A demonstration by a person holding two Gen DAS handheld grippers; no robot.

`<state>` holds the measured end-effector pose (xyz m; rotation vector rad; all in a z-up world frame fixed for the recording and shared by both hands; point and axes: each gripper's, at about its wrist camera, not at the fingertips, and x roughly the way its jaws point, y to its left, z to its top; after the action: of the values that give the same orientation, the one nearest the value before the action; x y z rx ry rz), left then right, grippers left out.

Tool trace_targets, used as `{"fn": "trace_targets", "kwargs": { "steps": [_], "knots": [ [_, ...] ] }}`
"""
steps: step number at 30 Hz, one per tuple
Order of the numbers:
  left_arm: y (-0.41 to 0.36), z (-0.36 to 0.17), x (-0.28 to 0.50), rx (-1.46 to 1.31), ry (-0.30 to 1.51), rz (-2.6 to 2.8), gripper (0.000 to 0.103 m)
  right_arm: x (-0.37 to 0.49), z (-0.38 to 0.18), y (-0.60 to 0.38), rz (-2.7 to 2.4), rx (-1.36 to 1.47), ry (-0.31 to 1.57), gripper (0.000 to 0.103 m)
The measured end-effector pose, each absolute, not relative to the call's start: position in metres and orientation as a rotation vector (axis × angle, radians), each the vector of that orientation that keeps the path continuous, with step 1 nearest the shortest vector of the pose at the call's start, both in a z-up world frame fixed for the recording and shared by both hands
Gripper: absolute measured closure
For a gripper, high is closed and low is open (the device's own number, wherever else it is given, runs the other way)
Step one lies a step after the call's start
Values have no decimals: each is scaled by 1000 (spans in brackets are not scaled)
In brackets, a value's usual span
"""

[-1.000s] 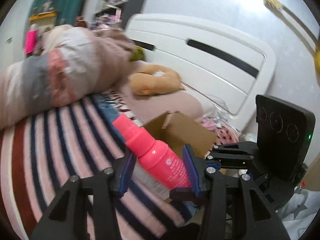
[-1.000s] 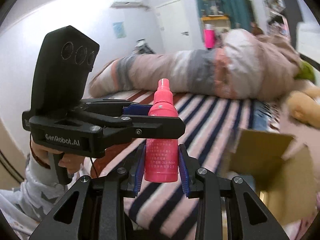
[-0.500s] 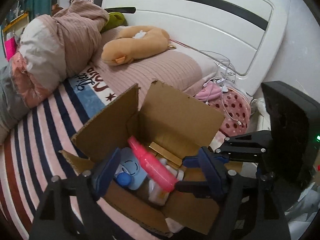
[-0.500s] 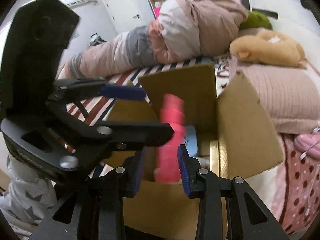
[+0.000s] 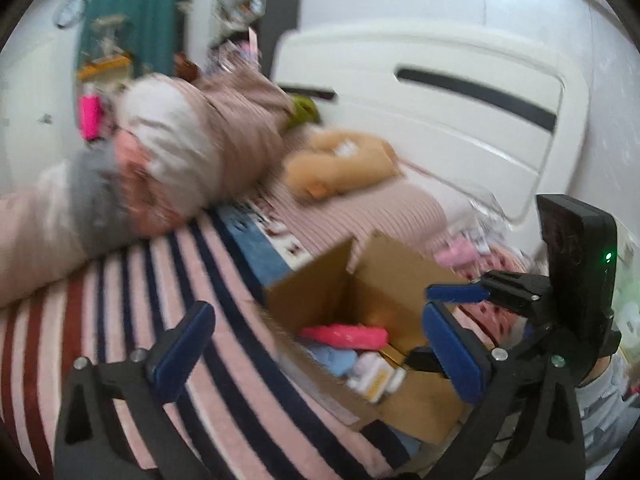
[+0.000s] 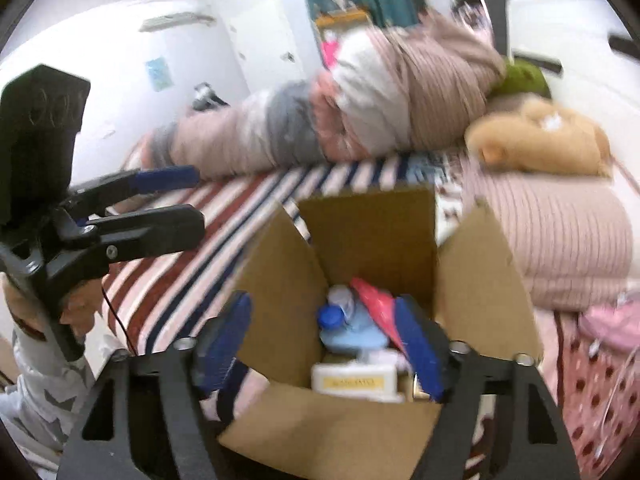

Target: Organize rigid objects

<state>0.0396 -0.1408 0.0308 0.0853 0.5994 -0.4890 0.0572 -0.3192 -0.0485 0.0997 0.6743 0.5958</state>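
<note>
An open cardboard box stands on the striped bed; it also shows in the left wrist view. The pink spray bottle lies inside it on a blue bottle and a white box; the pink bottle also shows in the left wrist view. My right gripper is open and empty just above the box opening. My left gripper is open and empty, over the bed beside the box. Both views are blurred.
A rolled pink and grey duvet lies across the bed. A tan plush pillow lies near the white headboard. Pink polka-dot items and cables lie right of the box.
The right gripper carried the pink bottle into the box, opened and let it go; the bottle now lies inside. The left gripper let go earlier and has pulled back and swung left.
</note>
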Motion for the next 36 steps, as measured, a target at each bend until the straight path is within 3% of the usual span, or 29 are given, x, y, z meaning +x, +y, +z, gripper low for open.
{"fn": "trace_targets", "kwargs": {
  "steps": [2,5,13,36],
  "knots": [
    [-125,38,23,74,539,-397,1,49,-33,-315,608,73,589,7],
    [-105,43,6,50,479,-272,1,35,-13,-310,619,31,457,0],
    [-52,35,-20,-30,419,-48,0,12,19,-296,706,-4,230,0],
    [-36,24,-22,-32,430,31,0,13,6,-284,719,-38,269,0]
  ]
}}
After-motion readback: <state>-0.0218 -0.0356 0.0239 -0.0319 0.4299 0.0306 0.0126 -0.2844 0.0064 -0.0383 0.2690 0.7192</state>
